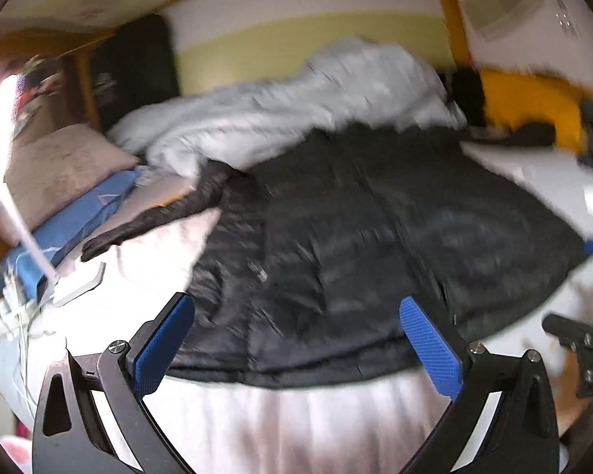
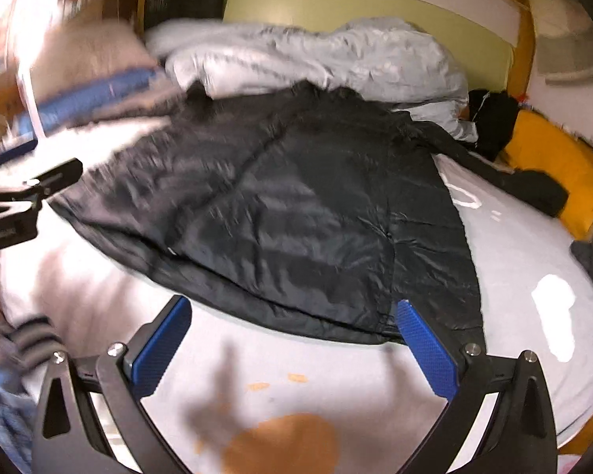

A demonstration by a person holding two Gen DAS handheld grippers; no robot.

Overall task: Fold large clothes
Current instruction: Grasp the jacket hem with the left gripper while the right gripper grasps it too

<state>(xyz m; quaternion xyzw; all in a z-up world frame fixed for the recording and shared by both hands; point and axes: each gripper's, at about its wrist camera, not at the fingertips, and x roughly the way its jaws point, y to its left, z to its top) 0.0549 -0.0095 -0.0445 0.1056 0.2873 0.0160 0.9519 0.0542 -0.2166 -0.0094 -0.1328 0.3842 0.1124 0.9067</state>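
A large black padded jacket (image 1: 355, 229) lies spread flat on the white bed sheet (image 1: 257, 410); one sleeve (image 1: 154, 217) stretches out to the left. The same jacket (image 2: 296, 205) fills the middle of the right wrist view. My left gripper (image 1: 296, 304) hangs open just above the jacket's near hem, nothing between its blue pads. My right gripper (image 2: 294, 308) is open too, over the near hem, holding nothing. The other gripper's black frame shows at the right edge (image 1: 581, 347) of the left view and at the left edge (image 2: 23, 201) of the right view.
A crumpled grey duvet (image 1: 296, 106) lies behind the jacket. Pillows, one beige (image 1: 59, 170) and one blue (image 1: 83, 221), and a white cable with chargers (image 1: 39, 272) sit at the left. A yellow cushion (image 2: 553, 166) and dark clothes (image 2: 494, 118) lie at the right. Both views are motion-blurred.
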